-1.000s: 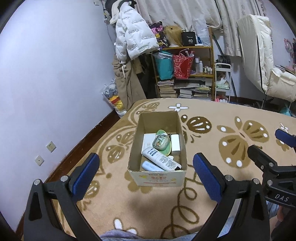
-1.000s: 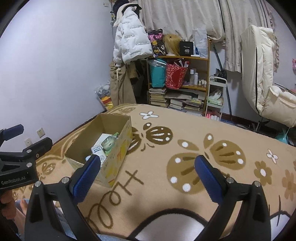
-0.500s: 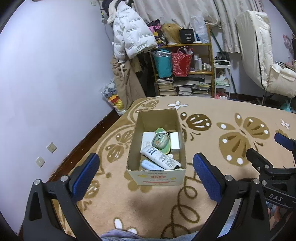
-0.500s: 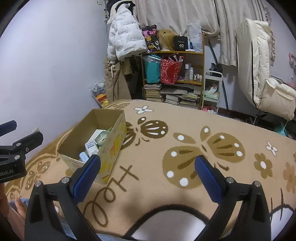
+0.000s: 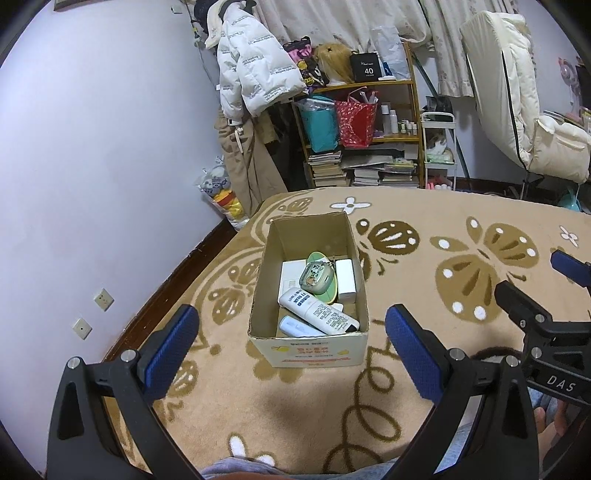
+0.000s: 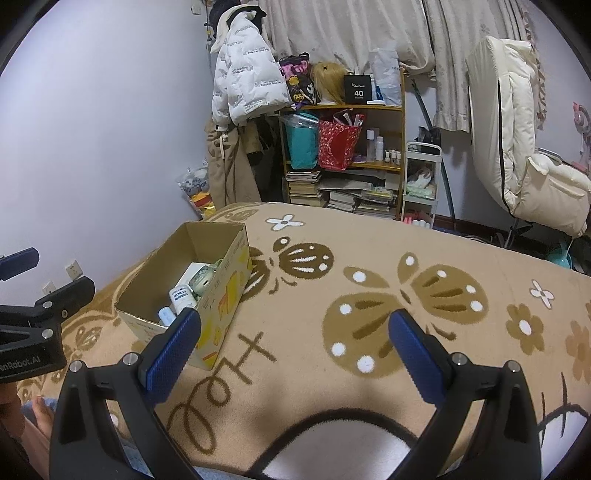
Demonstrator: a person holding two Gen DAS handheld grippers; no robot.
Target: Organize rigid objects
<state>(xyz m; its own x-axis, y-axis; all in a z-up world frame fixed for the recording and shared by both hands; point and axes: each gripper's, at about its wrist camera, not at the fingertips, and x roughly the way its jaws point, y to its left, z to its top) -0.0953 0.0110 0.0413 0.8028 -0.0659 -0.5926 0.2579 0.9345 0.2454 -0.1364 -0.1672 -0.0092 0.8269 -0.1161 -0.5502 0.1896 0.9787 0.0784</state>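
Sitting ahead of left gripper (image 5: 288, 341): box (image 5: 309, 341).

We lose most of the cardboard box (image 6: 225, 295) contents behind its near wall in the right wrist view. The blue-capped tube (image 5: 295, 326) lies half under the white bottle (image 5: 317, 312), whose label print is too small to read. The right gripper (image 5: 535, 291) runs off frame.

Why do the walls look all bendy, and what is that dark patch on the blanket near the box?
Left wrist view: the fisheye lens curves the wall and blackens the corners; a soft shadow lies on the blanket below the cardboard box. Right wrist view: same bending, the curtains lean inward, and everything looks sharp, without glare.
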